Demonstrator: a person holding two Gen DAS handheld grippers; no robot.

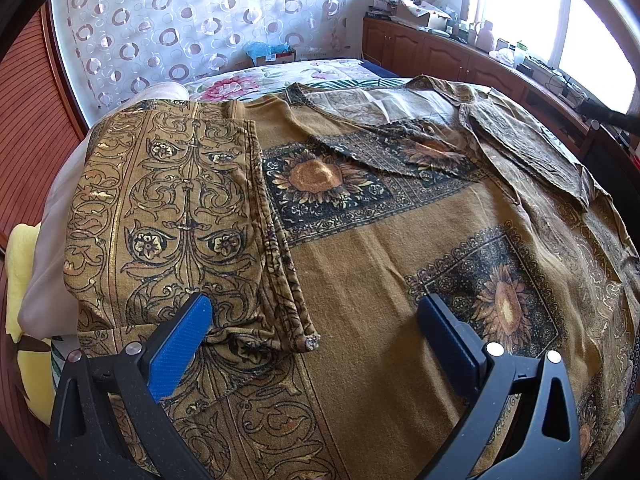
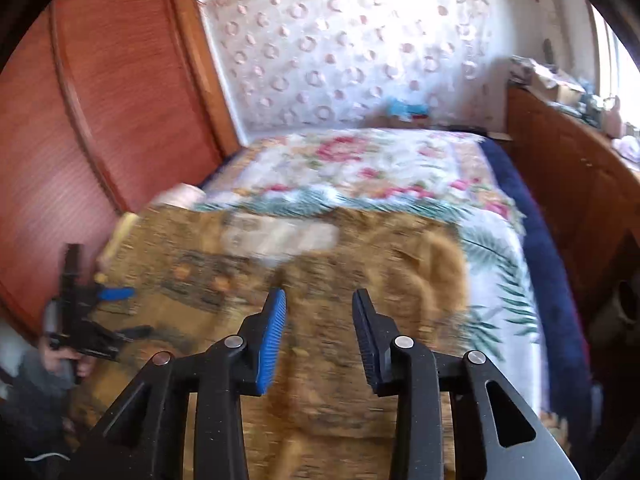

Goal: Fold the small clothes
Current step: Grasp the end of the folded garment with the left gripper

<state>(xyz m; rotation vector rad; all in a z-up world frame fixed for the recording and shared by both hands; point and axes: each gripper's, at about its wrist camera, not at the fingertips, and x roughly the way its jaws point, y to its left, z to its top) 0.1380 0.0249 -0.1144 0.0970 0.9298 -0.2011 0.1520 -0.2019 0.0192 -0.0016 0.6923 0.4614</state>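
The garment (image 1: 380,240) is a brown-gold piece with sunflower squares and a scroll border, and it lies spread flat on the bed (image 1: 240,84), covering most of the near part of it. On its left side one long part, the sleeve (image 1: 172,208), is folded over the body and lies as a band with black scroll pattern; its narrow end points toward the camera. At the far right the cloth is bunched and turned over, showing a paler inner side.

The left gripper (image 1: 316,320) hovers low over the near edge of the garment with its fingers (image 1: 180,344) spread wide — nothing is between them. The left blue pad is at the end of the folded sleeve; whether it touches the cloth I cannot tell.

In the right wrist view the picture is blurred. The right gripper (image 2: 319,336) is above the brown garment (image 2: 328,264), its fingers (image 2: 272,336) apart by a moderate gap and holding nothing. The left gripper (image 2: 108,312) shows at the far left, beside the wooden wardrobe (image 2: 120,80). Beyond the garment lies the floral bedcover (image 2: 360,160) — white with pink flowers.
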